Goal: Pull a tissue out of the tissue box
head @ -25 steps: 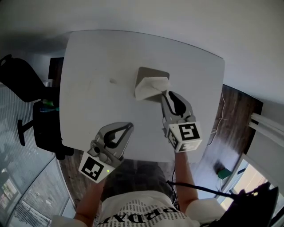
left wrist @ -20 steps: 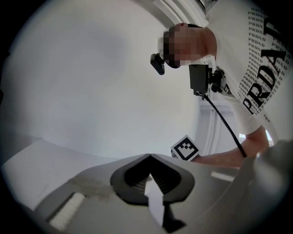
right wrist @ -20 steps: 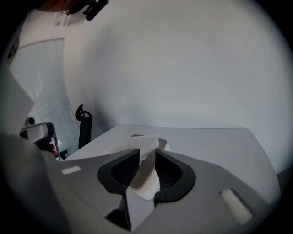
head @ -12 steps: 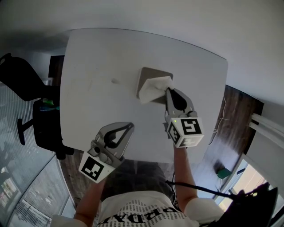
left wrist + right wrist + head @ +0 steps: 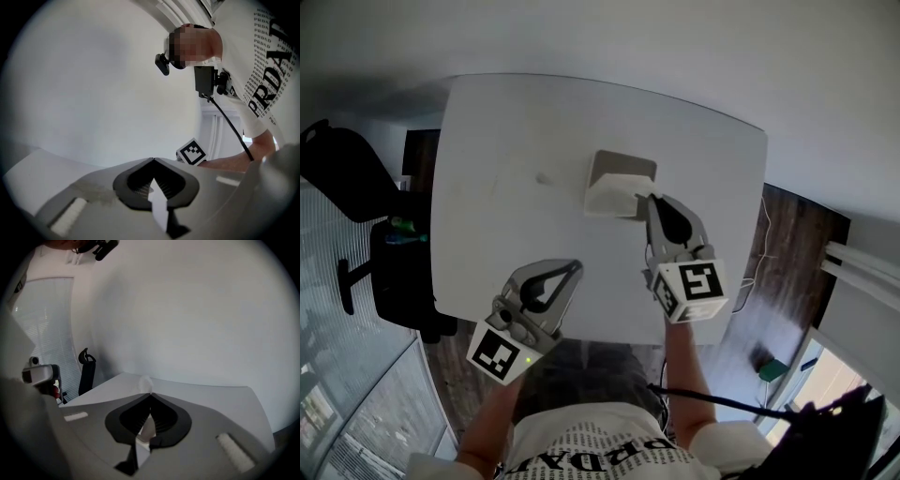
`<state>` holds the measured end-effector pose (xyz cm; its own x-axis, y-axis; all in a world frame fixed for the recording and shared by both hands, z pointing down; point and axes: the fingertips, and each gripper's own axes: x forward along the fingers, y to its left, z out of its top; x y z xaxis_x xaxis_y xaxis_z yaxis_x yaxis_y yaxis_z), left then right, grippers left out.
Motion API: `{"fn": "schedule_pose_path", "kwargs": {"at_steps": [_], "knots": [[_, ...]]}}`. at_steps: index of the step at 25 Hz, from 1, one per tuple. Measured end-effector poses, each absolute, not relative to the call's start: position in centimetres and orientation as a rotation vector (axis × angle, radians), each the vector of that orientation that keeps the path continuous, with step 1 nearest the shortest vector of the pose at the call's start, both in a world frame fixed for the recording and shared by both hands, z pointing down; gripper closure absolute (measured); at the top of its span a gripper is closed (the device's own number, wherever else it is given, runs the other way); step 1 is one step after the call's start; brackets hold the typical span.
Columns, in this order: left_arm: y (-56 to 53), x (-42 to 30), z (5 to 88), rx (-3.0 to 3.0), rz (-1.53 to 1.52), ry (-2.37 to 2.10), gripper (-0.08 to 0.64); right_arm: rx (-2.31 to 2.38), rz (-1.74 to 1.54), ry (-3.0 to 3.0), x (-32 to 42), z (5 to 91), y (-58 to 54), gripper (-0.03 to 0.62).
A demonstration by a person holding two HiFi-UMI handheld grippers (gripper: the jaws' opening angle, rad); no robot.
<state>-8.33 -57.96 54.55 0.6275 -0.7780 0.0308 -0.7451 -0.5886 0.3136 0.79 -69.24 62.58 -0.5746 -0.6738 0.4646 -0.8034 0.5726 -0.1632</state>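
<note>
A grey tissue box (image 5: 623, 167) sits on the white table (image 5: 506, 216), past its middle. A white tissue (image 5: 607, 197) sticks out of the box and droops toward me. My right gripper (image 5: 644, 198) is at the tissue's right corner, its jaws closing tight on it. In the right gripper view the tips (image 5: 150, 394) meet, with a bit of tissue (image 5: 145, 382) poking out beyond them. My left gripper (image 5: 576, 265) hovers over the table's near edge, well short of the box. Its jaws (image 5: 153, 159) are shut on nothing.
A black office chair (image 5: 342, 169) stands off the table's left side and also shows in the right gripper view (image 5: 86, 366). A small mark (image 5: 542, 176) lies on the table left of the box. Dark wood floor (image 5: 787, 234) lies to the right.
My right gripper's jaws have come together on the tissue's right corner, and the gripper has risen slightly. The tissue now lies flatter. My left gripper has stayed put.
</note>
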Motion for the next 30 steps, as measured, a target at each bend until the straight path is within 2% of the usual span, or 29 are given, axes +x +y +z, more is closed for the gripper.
{"fn": "schedule_pose_path", "kwargs": {"at_steps": [15,22,30], "knots": [[-56.8,-8.9,44.3,2.683,-0.233,-1.250,0.563,1.154,0.390,-2.586,0.1,50.1,-64.7,0.583],[-56.2,-8.7,40.5,2.735,-0.166,-1.264,0.563,1.131,0.409,-2.669,0.2,44.9,-61.4,0.583],[-53.8,-6.2,36.5,2.782,-0.194,-1.186,0.563,1.170,0.304,-2.771,1.1,38.3,-57.4,0.583]]}}
